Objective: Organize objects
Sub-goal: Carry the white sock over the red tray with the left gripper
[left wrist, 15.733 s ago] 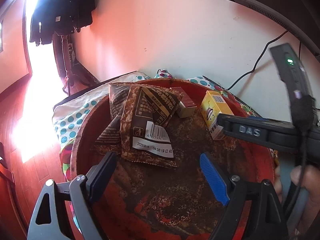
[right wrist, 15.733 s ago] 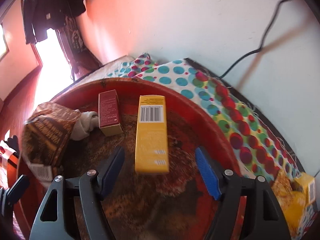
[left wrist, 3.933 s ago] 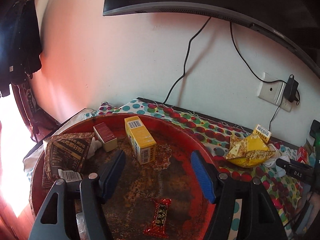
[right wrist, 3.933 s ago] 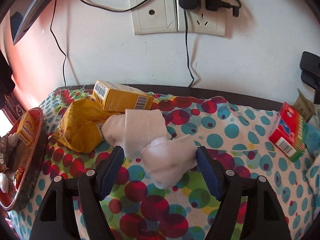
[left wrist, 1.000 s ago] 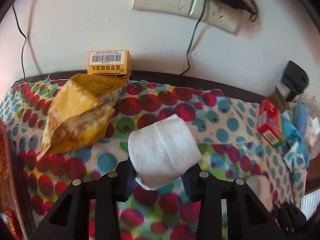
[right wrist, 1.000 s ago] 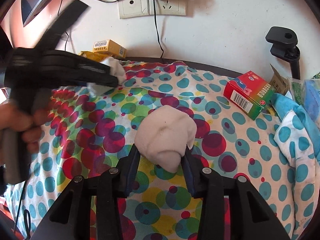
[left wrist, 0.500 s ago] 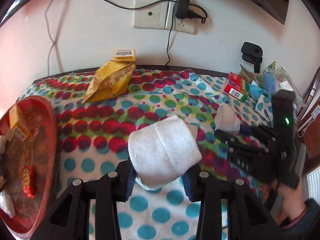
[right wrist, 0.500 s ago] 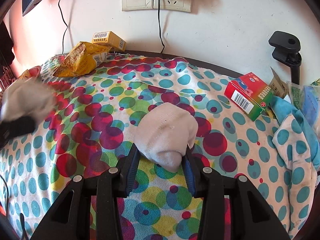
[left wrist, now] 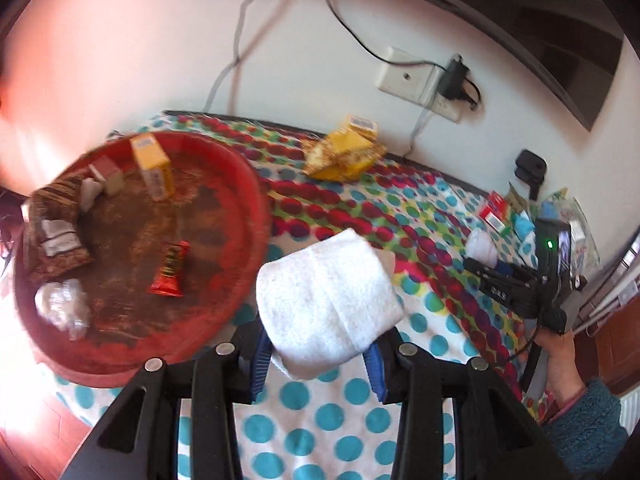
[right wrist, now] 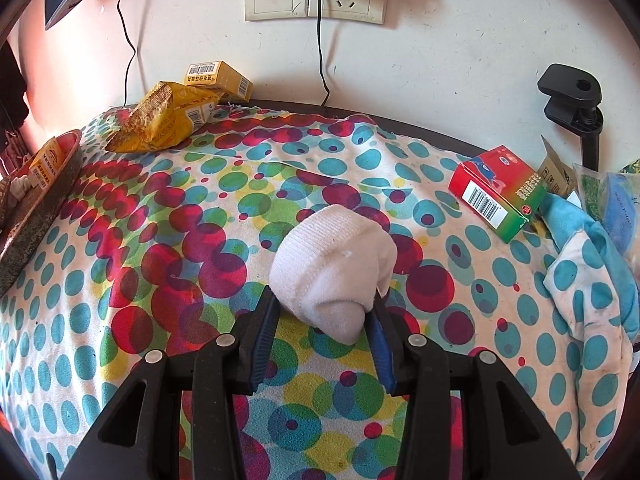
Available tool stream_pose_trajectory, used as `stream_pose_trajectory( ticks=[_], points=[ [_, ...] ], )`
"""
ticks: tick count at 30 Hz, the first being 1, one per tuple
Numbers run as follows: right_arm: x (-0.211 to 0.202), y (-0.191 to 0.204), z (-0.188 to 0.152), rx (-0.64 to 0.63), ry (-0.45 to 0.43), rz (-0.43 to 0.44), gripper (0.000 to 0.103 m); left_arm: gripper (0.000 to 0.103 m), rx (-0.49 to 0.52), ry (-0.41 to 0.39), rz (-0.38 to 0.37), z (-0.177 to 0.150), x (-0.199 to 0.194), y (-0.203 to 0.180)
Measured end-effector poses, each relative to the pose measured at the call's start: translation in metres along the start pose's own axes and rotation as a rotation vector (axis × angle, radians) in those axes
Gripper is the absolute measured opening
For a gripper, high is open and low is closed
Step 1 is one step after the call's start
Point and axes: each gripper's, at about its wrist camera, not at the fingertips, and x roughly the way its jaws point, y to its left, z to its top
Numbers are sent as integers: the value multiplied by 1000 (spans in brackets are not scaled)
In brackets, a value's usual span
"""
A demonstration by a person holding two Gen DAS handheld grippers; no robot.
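Left gripper (left wrist: pixel 318 354) jaws clamping folded white sock (left wrist: pixel 326 300) beside red tray (left wrist: pixel 256 200) — right gripper (right wrist: pixel 326 342) jaws pinching rolled sock (right wrist: pixel 332 268)

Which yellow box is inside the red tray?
The yellow box standing in the red tray; the other box sits by the wall, behind the yellow bag.

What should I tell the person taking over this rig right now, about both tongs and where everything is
Left tongs: shut on a folded white sock, held above the dotted cloth just right of the red tray.
Right tongs: shut on a balled white sock, over the middle of the cloth.
In the tray: yellow box, small maroon box, brown packet, red candy bar, clear wrapper.
On the cloth: yellow bag, second yellow box, red-and-green box.
Left: likely both socks, then those three items.
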Motion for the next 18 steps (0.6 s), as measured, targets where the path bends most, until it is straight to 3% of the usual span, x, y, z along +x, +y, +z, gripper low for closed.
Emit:
stream_pose_trajectory(
  ticks=[10, 18],
  points=[
    [0, -1, 1, -2, 1, -3, 41, 40, -76, -44, 81, 17, -25, 58],
    [1, -3, 1, 6, 3, -8, 44, 40, -21, -44, 200, 28, -14, 79]
  ],
)
